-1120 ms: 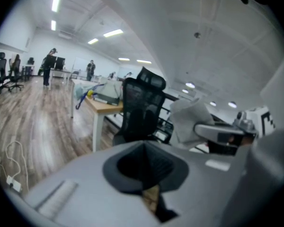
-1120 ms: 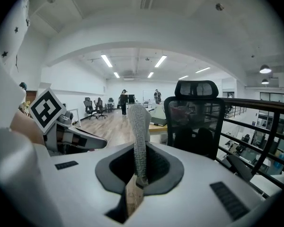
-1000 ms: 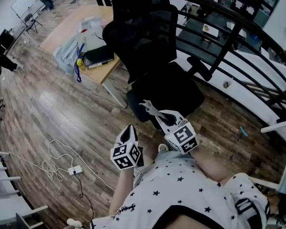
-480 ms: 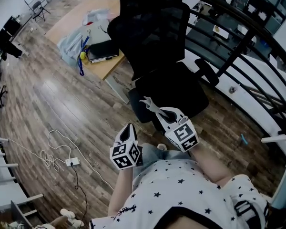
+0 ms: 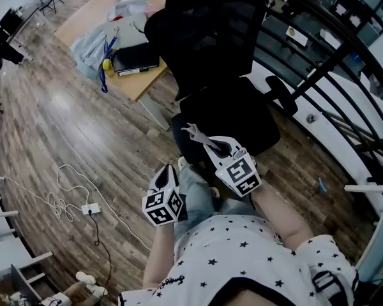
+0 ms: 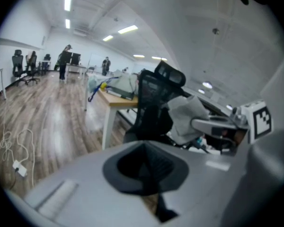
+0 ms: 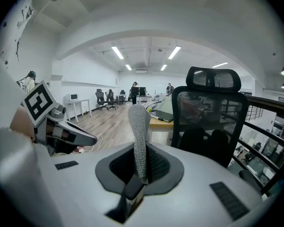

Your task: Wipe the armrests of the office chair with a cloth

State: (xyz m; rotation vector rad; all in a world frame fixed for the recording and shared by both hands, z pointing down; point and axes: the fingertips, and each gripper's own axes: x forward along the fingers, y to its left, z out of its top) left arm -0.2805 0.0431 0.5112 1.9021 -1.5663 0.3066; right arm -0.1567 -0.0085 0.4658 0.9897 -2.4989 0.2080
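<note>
Cloth held short of the chair

The left hand-held gripper (image 5: 169, 171) was closed on nothing. The right hand-held gripper (image 5: 190, 131) clamped an upright grey cloth (image 7: 140, 136), near the black office chair (image 5: 223, 113). Beyond, a table (image 5: 142, 85) carried a dark notebook (image 5: 135, 56) and plastic bags (image 5: 92, 43).

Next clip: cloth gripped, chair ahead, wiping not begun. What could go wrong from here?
1. The right hand-held gripper pinches the cloth by its lower end only; rubbing might pull it loose.
2. One armrest sits close to the railing, so the gripper may knock a bar there.
3. The left hand-held gripper is shut and empty, so nothing steadies the chair; it may turn under pressure.
</note>
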